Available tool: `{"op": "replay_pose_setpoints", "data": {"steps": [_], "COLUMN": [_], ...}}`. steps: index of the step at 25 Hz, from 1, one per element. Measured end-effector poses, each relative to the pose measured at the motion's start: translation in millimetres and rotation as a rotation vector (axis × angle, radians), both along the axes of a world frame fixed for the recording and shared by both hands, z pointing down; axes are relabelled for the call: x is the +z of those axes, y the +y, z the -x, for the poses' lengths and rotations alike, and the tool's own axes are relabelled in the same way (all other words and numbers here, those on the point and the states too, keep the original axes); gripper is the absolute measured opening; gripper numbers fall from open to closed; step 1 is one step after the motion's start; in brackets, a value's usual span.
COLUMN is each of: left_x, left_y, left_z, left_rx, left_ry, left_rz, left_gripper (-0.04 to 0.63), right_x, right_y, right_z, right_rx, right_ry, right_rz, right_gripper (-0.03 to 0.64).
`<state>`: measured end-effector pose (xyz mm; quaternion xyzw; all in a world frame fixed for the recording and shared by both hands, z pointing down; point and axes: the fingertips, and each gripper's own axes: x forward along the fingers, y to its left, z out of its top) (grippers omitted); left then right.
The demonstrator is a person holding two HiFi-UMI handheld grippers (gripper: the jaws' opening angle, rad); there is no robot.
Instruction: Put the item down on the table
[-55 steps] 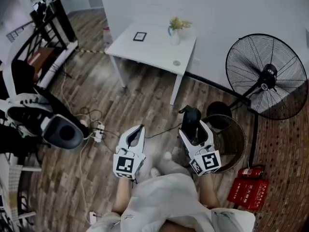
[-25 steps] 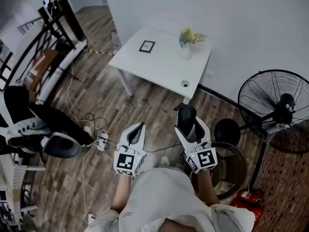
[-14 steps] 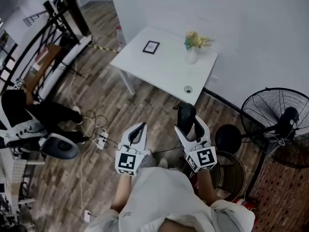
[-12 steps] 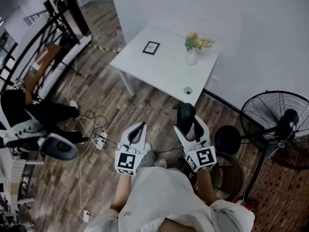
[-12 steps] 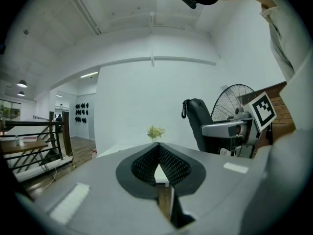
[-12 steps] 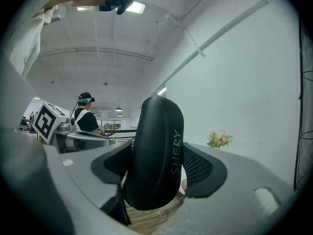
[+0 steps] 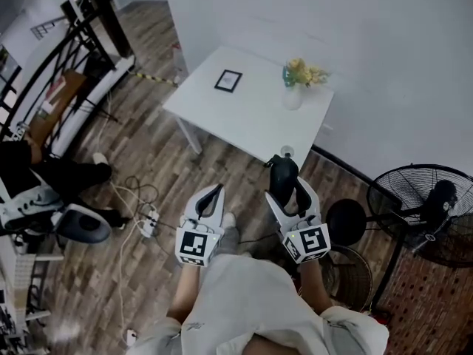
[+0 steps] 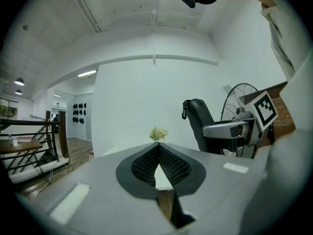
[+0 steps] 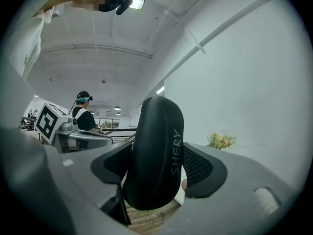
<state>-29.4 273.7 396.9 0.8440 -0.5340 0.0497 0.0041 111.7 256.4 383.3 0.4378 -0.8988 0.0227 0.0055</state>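
Note:
My right gripper (image 7: 284, 182) is shut on a black oval case (image 7: 283, 178) with grey lettering; in the right gripper view the black case (image 9: 155, 151) stands upright between the pads and fills the middle. It hangs over the wood floor, just short of the white table's (image 7: 244, 113) near edge. My left gripper (image 7: 211, 197) is shut and holds nothing; in the left gripper view its black pads (image 8: 159, 163) meet at the tips. It hovers beside the right one, over the floor.
On the table stand a vase of yellow flowers (image 7: 295, 83), a small dark framed square (image 7: 228, 80) and a small round thing (image 7: 286, 151) at the near edge. A black standing fan (image 7: 425, 213) is at the right. Cables and a power strip (image 7: 146, 220) lie at the left.
The view has moved closer to the white table, which now lies just ahead of both grippers. The right gripper still holds the black case; the left stays shut beside it.

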Motion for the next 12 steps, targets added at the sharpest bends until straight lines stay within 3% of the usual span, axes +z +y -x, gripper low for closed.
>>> {"op": "replay_pose_setpoints", "data": {"steps": [12], "left_x": [-1], "left_y": [-114], "left_z": [49], "left_rx": [0.051], "left_ry": [0.026], "left_rz": [0.01], "left_gripper": [0.017], "right_x": [0], "right_y": [-103], "right_z": [45], "right_rx": [0.063], "right_ry": [0.026], "right_rz": [0.022], "right_gripper": [0.324]}}
